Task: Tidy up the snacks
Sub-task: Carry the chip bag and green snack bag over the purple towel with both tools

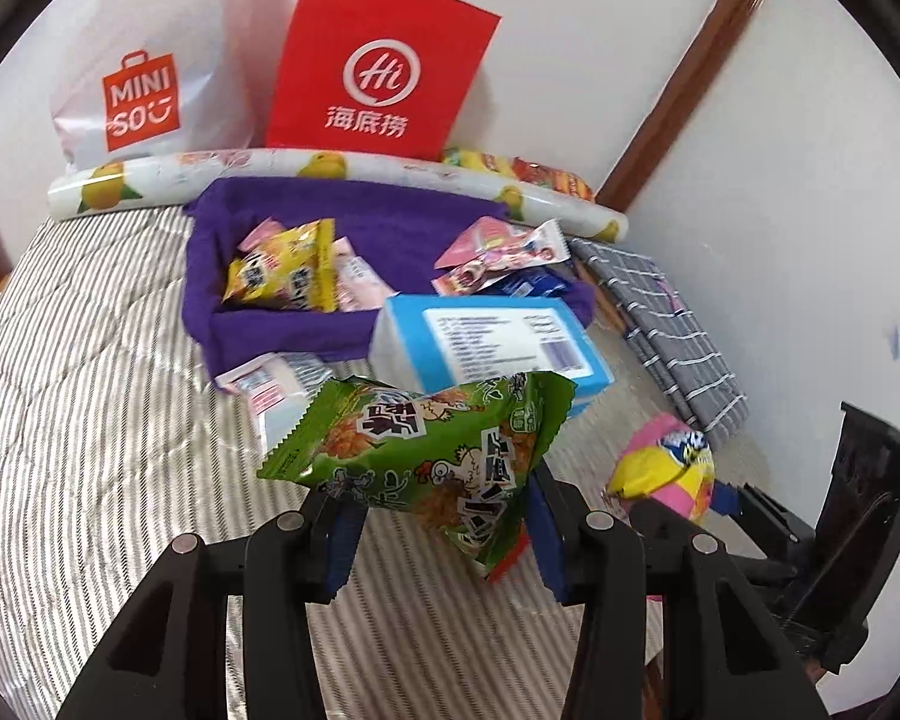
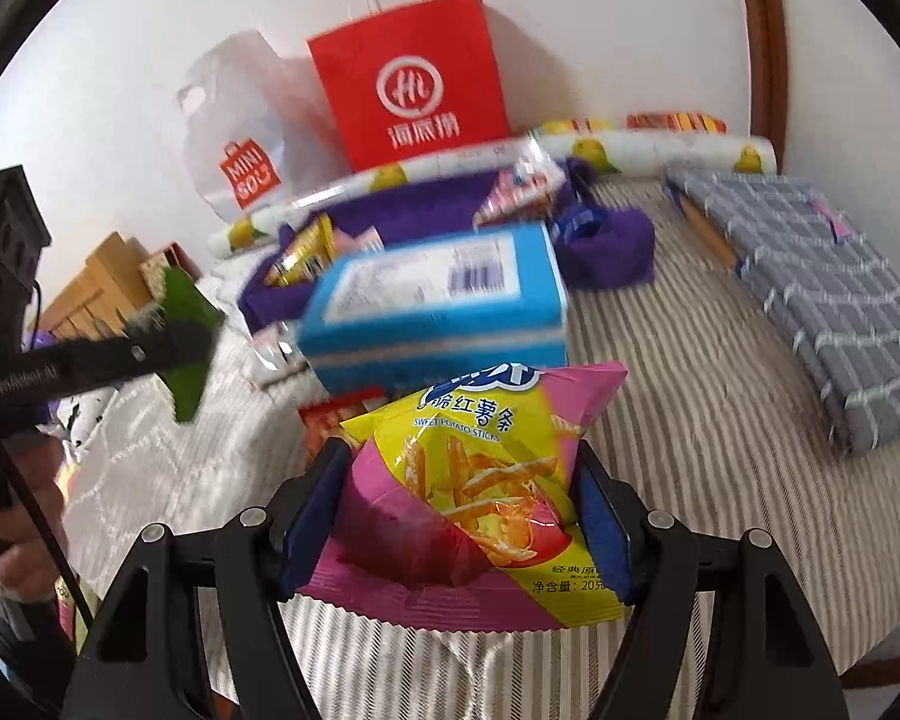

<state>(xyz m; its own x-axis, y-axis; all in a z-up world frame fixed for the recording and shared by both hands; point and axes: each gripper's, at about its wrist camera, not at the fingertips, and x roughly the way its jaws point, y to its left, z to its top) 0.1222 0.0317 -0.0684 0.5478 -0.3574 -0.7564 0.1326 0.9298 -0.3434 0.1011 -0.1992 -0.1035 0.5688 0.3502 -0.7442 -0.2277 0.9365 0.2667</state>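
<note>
My left gripper [image 1: 435,525] is shut on a green snack bag [image 1: 432,450] and holds it above the striped bed cover. My right gripper [image 2: 459,516] is shut on a pink and yellow sweet potato stick bag [image 2: 480,492]; this bag also shows in the left wrist view [image 1: 666,468]. A purple cloth tray [image 1: 282,324] lies ahead and holds a yellow snack bag [image 1: 285,270] and several small packets [image 1: 504,252]. A blue box [image 1: 498,348] lies at the tray's front edge, and it also shows in the right wrist view [image 2: 438,312].
A red paper bag [image 1: 378,66] and a white Miniso bag [image 1: 144,90] stand against the wall. A lemon-print roll [image 1: 330,171] lies behind the tray. A grey striped cloth [image 2: 822,282] lies at the right. Loose packets [image 1: 270,384] lie on the bed cover [image 1: 90,360].
</note>
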